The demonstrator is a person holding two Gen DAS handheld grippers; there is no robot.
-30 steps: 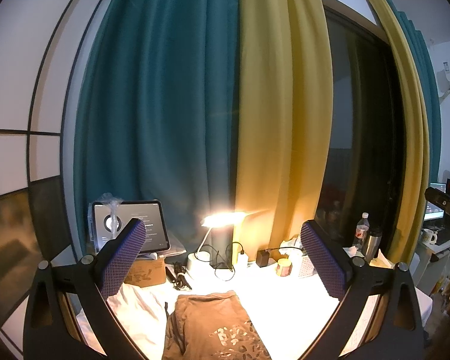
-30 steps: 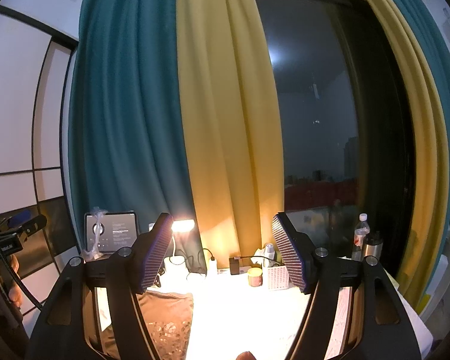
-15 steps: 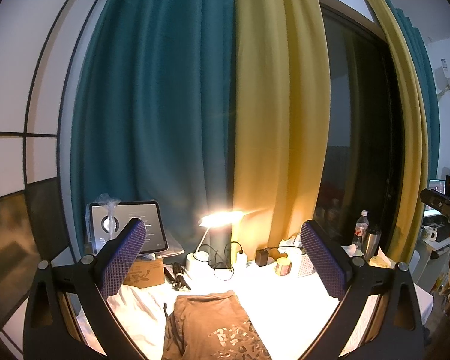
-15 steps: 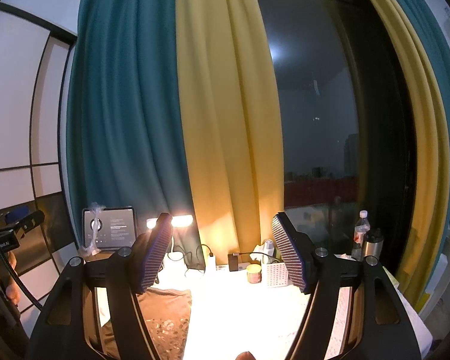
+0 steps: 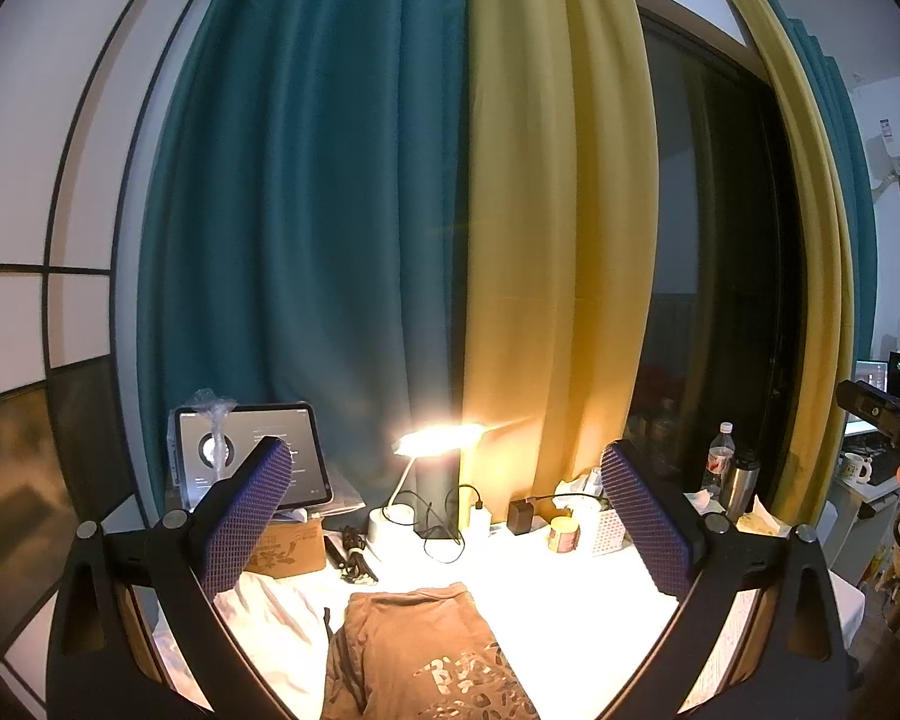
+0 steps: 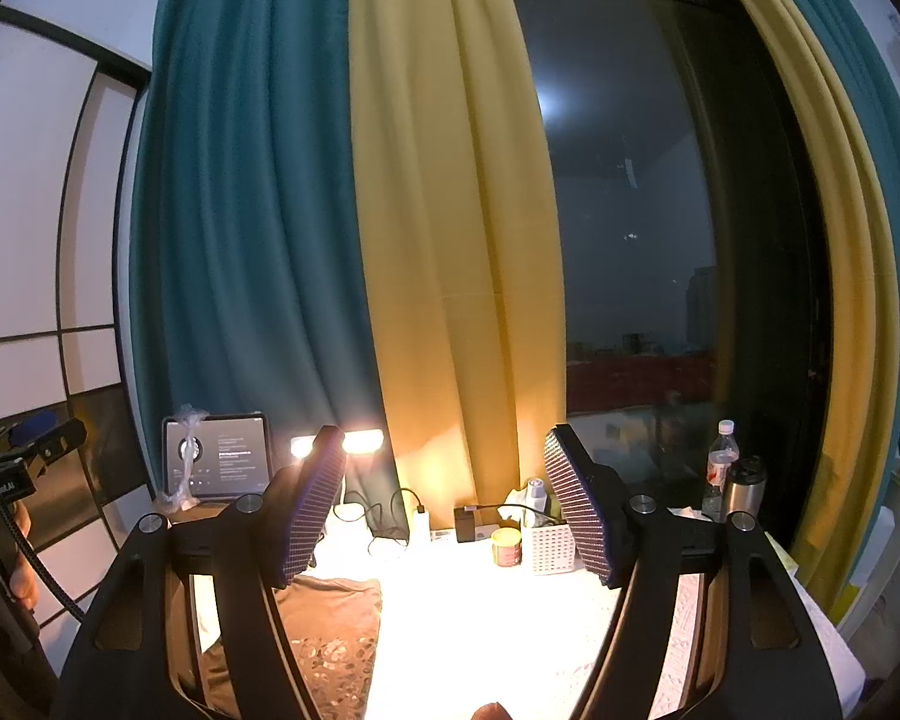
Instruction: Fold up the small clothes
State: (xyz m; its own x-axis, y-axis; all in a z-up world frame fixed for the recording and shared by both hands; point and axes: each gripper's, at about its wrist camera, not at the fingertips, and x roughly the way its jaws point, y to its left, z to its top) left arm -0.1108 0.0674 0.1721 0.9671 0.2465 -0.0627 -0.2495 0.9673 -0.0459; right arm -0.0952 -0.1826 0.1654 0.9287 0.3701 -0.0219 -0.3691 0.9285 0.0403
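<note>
A: Which step was it?

B: Pre-grasp, I judged. The left gripper (image 5: 450,516) and right gripper (image 6: 444,504) hovered, jaws spread, empty. The brown garment (image 5: 414,654) lay flat at six o'clock.

A: Next?

B: Descending to a hem. Lamp (image 5: 438,441) clutter crowded twelve o'clock; room lay at three.

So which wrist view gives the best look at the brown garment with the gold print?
The left wrist view: the brown garment lies centred between the open fingers, waistband and print both visible. In the right wrist view the garment sits low left, partly hidden behind the right gripper's left finger.
</note>
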